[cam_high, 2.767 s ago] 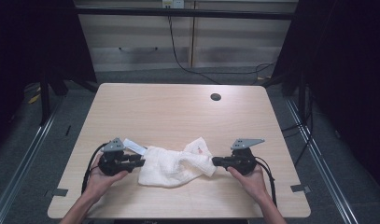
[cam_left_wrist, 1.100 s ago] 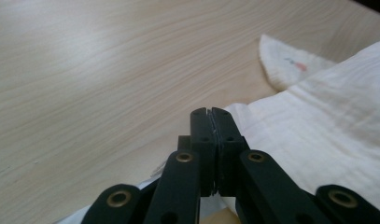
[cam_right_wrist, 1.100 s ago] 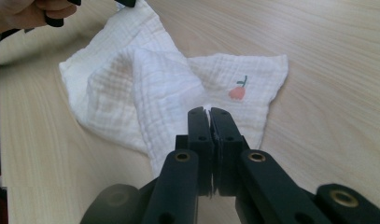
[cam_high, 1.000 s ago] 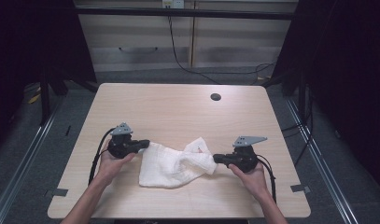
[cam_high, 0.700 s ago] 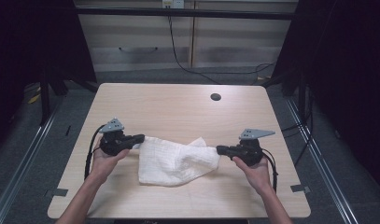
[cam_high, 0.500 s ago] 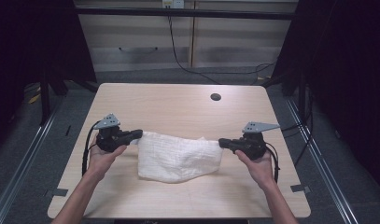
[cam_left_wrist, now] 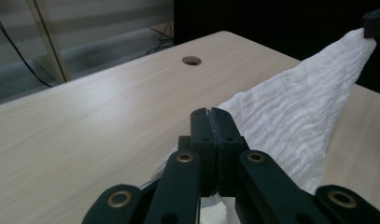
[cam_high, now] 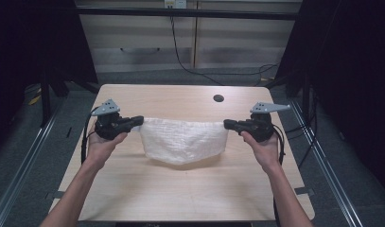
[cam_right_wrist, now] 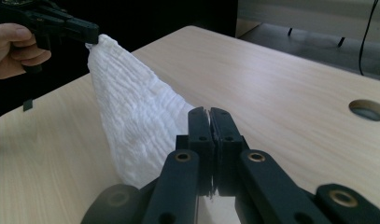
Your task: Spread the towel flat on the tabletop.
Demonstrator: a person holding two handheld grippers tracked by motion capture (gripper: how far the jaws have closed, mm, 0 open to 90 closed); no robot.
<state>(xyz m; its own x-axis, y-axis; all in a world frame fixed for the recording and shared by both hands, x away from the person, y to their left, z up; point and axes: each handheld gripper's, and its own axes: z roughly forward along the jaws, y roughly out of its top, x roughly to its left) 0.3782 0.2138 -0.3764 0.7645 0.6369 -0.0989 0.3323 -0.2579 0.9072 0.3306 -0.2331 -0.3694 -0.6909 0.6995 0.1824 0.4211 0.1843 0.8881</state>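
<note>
A white crinkled cloth (cam_high: 183,139) hangs stretched in the air between my two grippers, its lower edge sagging toward the wooden table (cam_high: 180,194). My left gripper (cam_high: 139,120) is shut on the cloth's left corner. My right gripper (cam_high: 226,124) is shut on the right corner. In the left gripper view the jaws (cam_left_wrist: 210,116) are pressed together and the cloth (cam_left_wrist: 299,121) runs off to the far gripper's tip at the upper right. In the right gripper view the closed jaws (cam_right_wrist: 209,116) pinch the cloth (cam_right_wrist: 131,116), which rises to the other gripper (cam_right_wrist: 92,35) held by a hand.
A round cable hole (cam_high: 218,98) sits in the table near its far edge, right of centre. Black frame rails run along both sides of the table. Cabinets and loose cables stand behind the far edge.
Both grippers have moved apart and away from the person, lifting the cloth. The crumpled cloth has been pulled out into a taut sheet hanging between them.
</note>
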